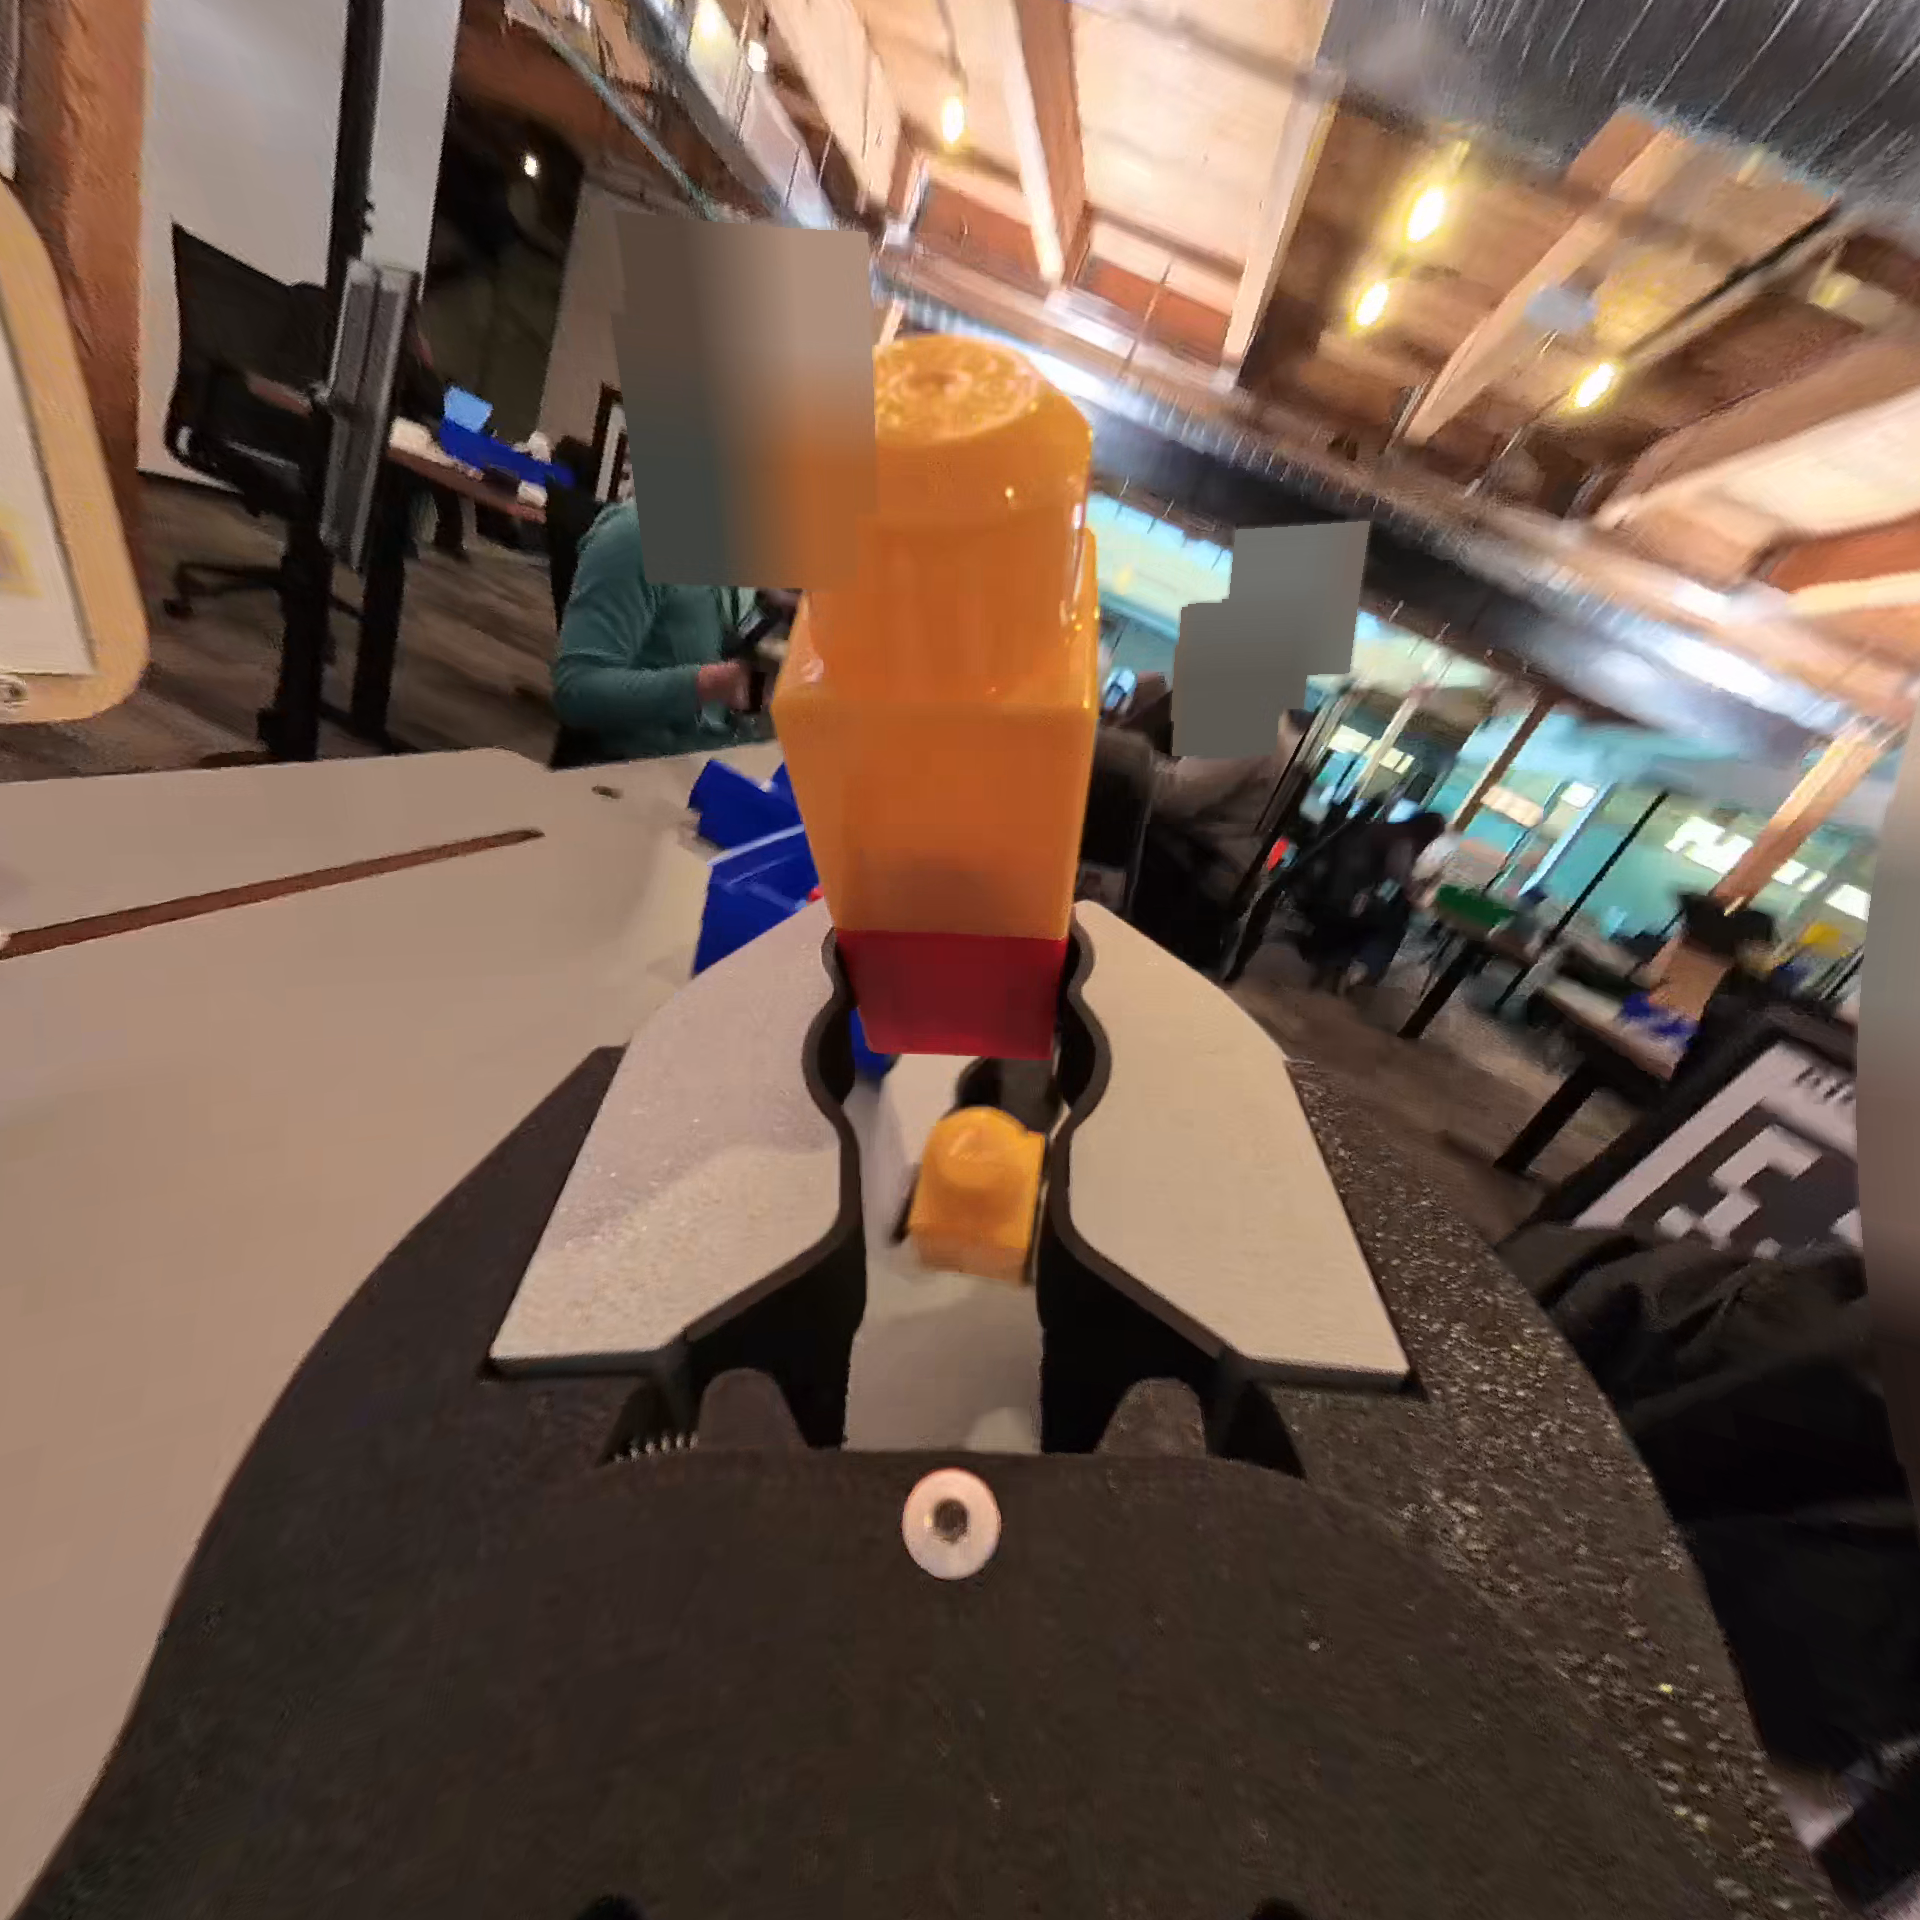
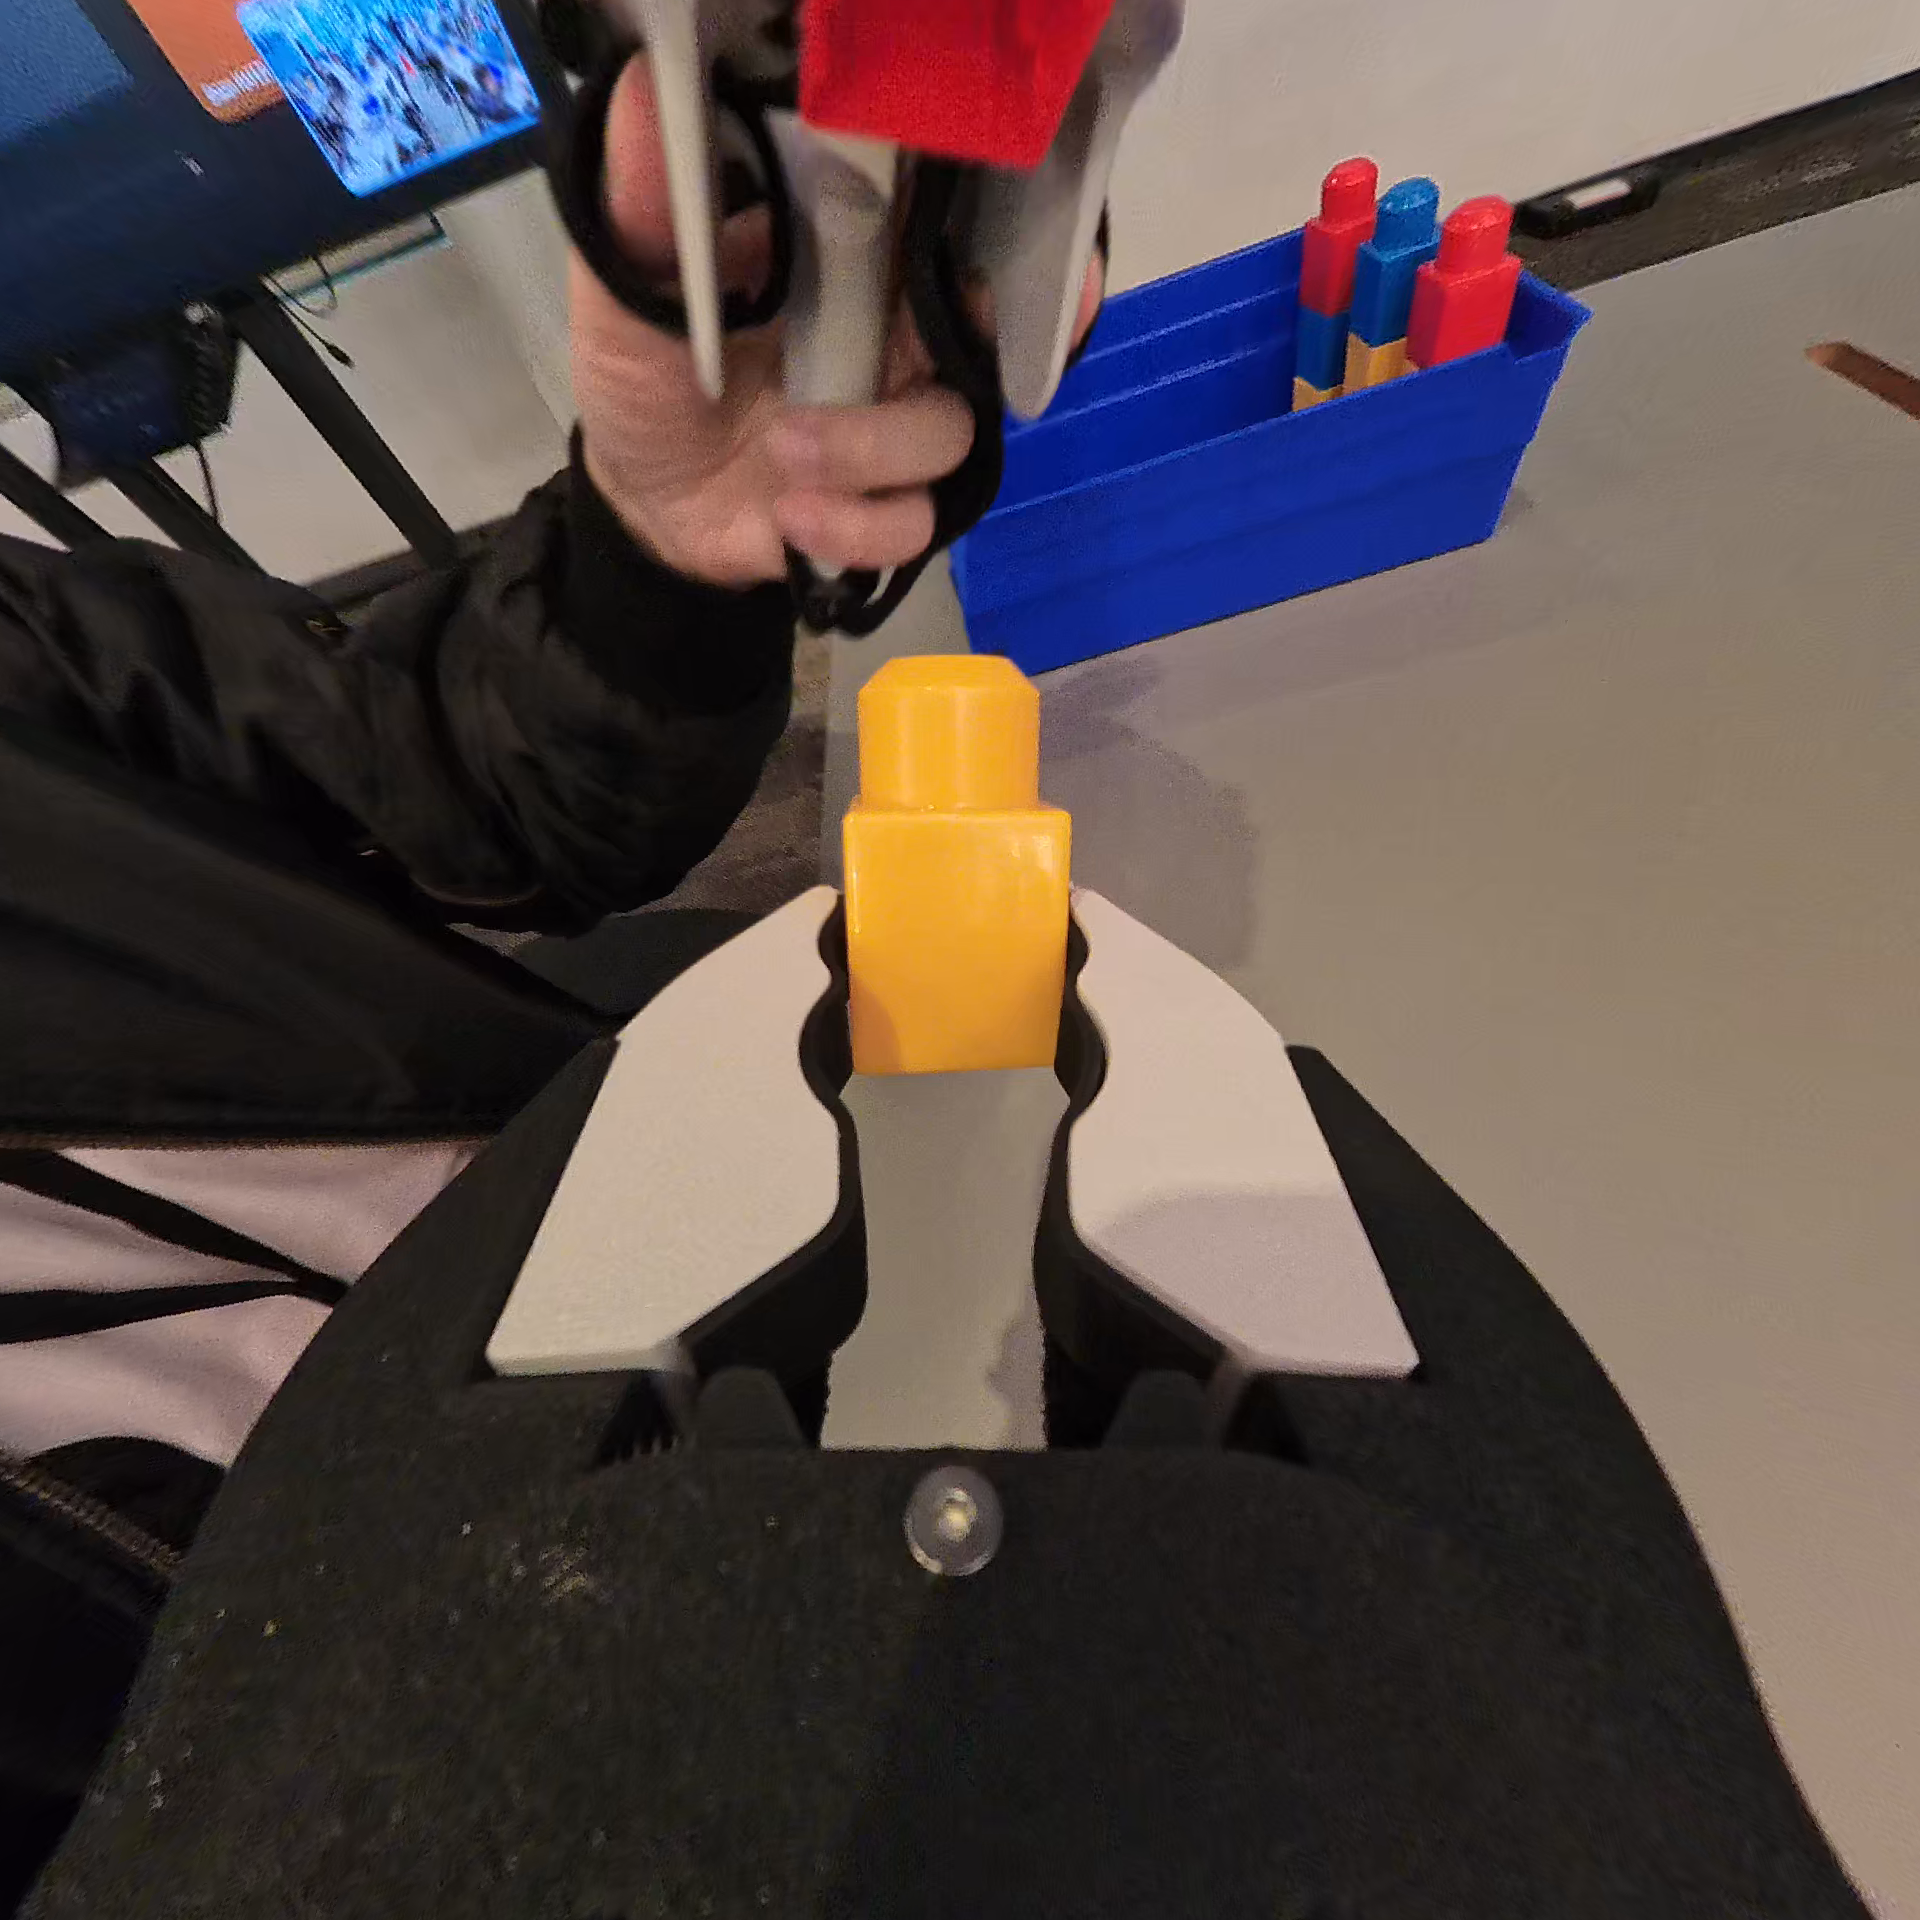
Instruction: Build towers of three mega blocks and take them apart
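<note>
Over the counter's (image 2: 1558,935) near edge, left gripper (image 1: 951,987) clamps a red block (image 1: 951,992) with orange stacked on it; right gripper (image 2: 954,977) pinches a lone orange block (image 2: 954,935). Looks mid-stacking, so next up is lining up stud and socket.

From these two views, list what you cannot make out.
- Left wrist view: the blue bin is mostly hidden behind the orange-on-red stack held in the left tool.
- Right wrist view: that stack is cut off by the top edge; only the blurred red block shows.
- Right wrist view: the bottoms of the three towers sit behind the bin wall.
- Left wrist view: the block in the right tool is small and blurred.
</note>
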